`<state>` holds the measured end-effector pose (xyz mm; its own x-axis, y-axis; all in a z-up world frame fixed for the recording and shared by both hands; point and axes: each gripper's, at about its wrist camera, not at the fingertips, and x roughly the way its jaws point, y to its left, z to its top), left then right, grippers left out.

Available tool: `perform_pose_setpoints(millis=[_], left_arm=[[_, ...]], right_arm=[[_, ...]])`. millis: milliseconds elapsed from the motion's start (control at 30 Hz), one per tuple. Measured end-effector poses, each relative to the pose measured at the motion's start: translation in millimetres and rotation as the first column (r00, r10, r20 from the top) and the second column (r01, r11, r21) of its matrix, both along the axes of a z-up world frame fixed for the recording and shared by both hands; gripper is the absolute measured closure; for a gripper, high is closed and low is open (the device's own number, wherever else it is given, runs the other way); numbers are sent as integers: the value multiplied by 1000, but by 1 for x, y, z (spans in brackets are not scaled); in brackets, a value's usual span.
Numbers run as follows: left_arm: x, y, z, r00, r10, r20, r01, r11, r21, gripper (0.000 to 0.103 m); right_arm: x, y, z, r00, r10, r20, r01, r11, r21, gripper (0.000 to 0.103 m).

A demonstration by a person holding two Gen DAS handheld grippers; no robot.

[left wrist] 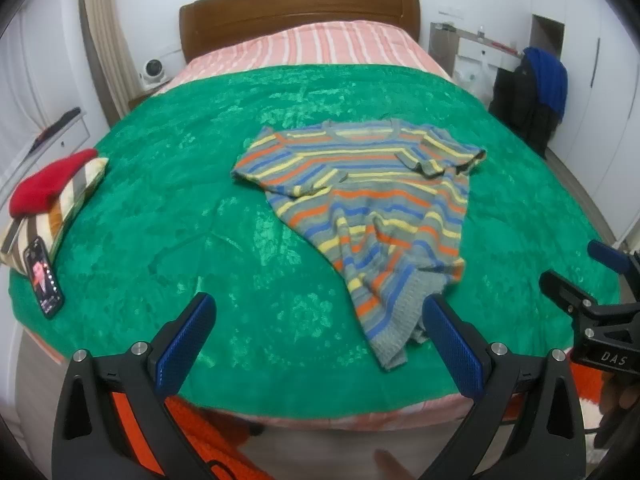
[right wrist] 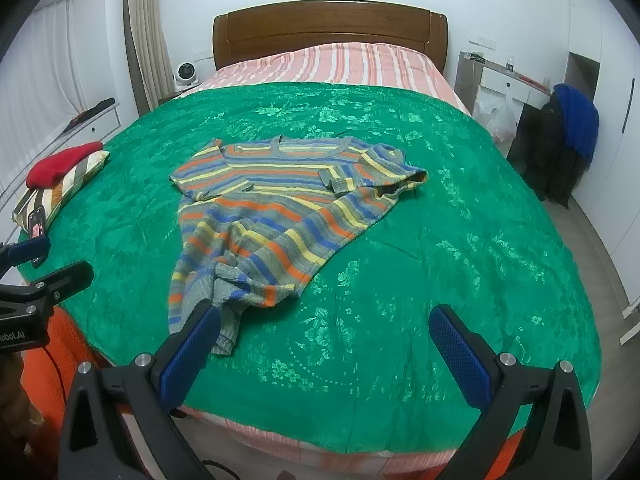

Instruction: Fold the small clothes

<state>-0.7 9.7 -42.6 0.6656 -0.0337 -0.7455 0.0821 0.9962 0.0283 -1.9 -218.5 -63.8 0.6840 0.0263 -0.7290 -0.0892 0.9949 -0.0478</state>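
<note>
Stripes of grey, blue, orange and yellow run across a small knitted short-sleeved shirt (left wrist: 360,208) that lies on a shiny green patterned bedspread (left wrist: 180,208) covering most of a bed. The shirt's round neckline points toward the brown wooden headboard (left wrist: 300,8), and both short sleeves are turned in over the chest. Its lower half is bunched and twisted, narrowing to a crumpled grey ribbed hem near the foot of the bed.

The left gripper (left wrist: 318,336), black-framed with 2 blue textured pads, hangs above the near edge of the bedspread with its jaws spread wide and nothing between them. In the left wrist view its right-hand finger stands just in front of the shirt's hem; whether it touches the cloth cannot be told. The right gripper (right wrist: 326,344) is likewise wide apart and empty, and in its own view the left-hand finger overlaps the same hem.

Beyond the green cover, a pink and white striped sheet (left wrist: 320,44) shows toward the headboard. At the left edge of the bed a striped cushion (left wrist: 60,208) in brown, white and orange carries a red knitted item (left wrist: 48,180), and a dark smartphone (left wrist: 43,276) with a lit screen leans against the cushion. Dark clothing with a blue garment (left wrist: 548,76) on top hangs at the right of the room.
</note>
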Motion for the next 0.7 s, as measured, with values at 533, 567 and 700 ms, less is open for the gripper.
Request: perform_pose_setpoints(millis=[533, 567, 700], left_arm=[[-1, -3, -2, 1000, -5, -5, 5, 1000, 5, 0], [-1, -3, -3, 1000, -5, -7, 5, 1000, 6, 0], [-1, -4, -4, 1000, -7, -10, 7, 1000, 8, 0]], right_arm=[[0, 0, -1, 1000, -4, -4, 4, 1000, 3, 0], [0, 0, -2, 1000, -4, -6, 4, 1000, 3, 0], [0, 0, -3, 1000, -5, -12, 5, 1000, 6, 0]])
